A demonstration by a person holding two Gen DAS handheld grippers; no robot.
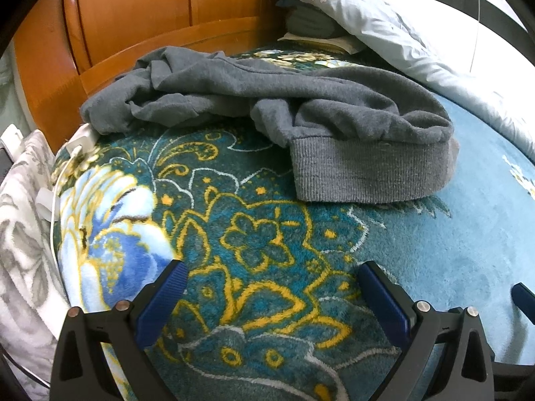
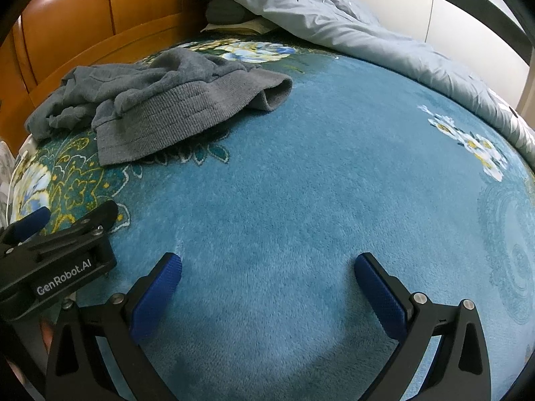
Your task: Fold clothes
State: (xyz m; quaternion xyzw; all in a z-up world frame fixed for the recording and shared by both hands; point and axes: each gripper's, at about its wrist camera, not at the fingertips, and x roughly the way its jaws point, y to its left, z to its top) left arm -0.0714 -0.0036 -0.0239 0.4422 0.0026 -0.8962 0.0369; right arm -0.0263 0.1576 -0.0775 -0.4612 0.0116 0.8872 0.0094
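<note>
While both tongs hang spread w/ nothing held, left tongs (image 1: 271,284) low centre of left view, grey sweatshirt (image 1: 267,100) lies crumpled upper-mid on the bed blanket (image 1: 451,250). Soft, floppy, prob. light; ribbed hem (image 1: 364,173) looks firmest grab spot. Right tongs (image 2: 267,277) well short.

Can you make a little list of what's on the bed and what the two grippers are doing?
garment: grey sweatshirt, crumpled, unfolded, ribbed hem toward the cameras
surface: blue floral blanket on the bed
behind: light blue quilt, wooden headboard
left gripper: open, empty, apart from the sweatshirt
right gripper: open, empty, over bare blanket
folding: not yet begun
</note>
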